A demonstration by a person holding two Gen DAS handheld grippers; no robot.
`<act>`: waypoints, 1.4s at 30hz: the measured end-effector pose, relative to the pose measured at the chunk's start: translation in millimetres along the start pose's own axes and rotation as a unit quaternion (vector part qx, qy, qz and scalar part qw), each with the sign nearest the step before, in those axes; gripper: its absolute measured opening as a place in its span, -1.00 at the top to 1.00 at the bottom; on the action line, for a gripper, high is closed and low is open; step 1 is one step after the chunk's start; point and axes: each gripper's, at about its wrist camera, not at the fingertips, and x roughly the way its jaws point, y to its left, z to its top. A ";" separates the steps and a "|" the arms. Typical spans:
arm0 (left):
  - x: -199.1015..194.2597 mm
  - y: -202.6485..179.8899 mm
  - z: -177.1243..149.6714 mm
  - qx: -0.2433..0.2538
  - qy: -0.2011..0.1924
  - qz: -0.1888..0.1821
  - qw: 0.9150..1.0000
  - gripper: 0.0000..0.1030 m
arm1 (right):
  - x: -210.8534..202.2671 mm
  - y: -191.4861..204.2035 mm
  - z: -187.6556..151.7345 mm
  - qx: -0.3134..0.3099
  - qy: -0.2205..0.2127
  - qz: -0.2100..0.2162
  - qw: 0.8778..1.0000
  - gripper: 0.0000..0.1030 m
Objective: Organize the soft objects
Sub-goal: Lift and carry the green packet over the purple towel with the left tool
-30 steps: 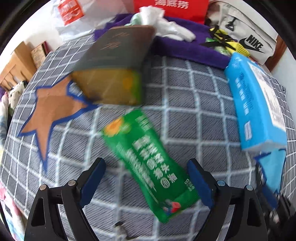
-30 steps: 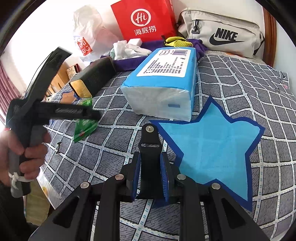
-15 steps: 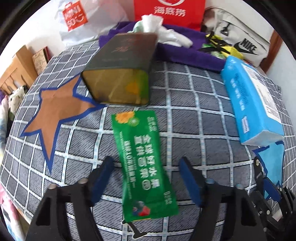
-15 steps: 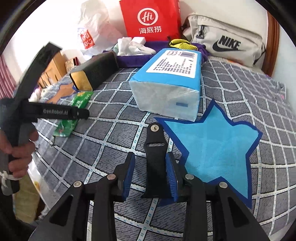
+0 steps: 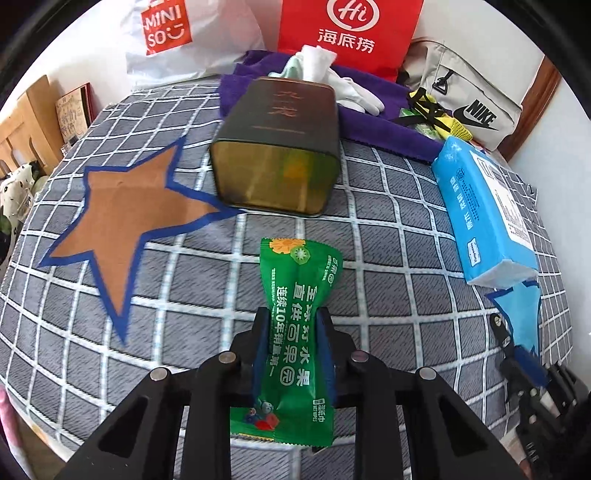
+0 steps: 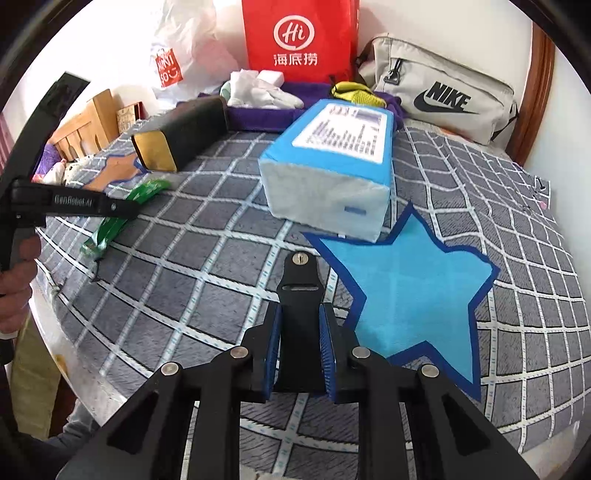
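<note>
1. Because the green tissue pack (image 5: 295, 339) is soft and thin, I pinch it across its middle with my left gripper (image 5: 293, 354). My jaws have just been closing, and now the blue pads (image 5: 261, 354) press on both long sides, so the pack bulges a bit above them.

2. While I hold it, the pack points to 12 o'clock, at the dark tin box (image 5: 279, 147) lying on its side on the checked bed cover (image 5: 388, 266). Part of the pack hangs past my pads toward me.

3. At 10 o'clock from the pack lies the brown star (image 5: 122, 206). I think it is a spot for putting soft things, so I hold the pack tight enough to carry it there.

4. At 3 o'clock lies the big blue tissue pack (image 5: 484, 218). Its near end sits on a tip of the blue star (image 6: 410, 295); it may belong there.

5. My right gripper (image 6: 300, 354) is clenched on a black strap piece (image 6: 301, 306) with a screw on top. Its jaws have just closed a bit more on it. I cannot tell what the strap is for.

6. From my right camera, my left gripper is at 9 o'clock, with the person's hand (image 6: 16, 280) around its handle and the green pack in its jaws.

7. Far back, at 12 o'clock, a purple towel (image 5: 373, 110), white gloves (image 5: 347, 88), a red bag (image 5: 347, 33) and a grey Nike bag (image 5: 469, 103) lie in a pile. I think they wait their turn.
</note>
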 end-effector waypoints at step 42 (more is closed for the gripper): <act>-79.9 13.6 48.2 0.011 -0.075 -0.054 0.996 0.54 | -79.6 12.2 94.8 0.035 -0.108 0.035 0.993 0.60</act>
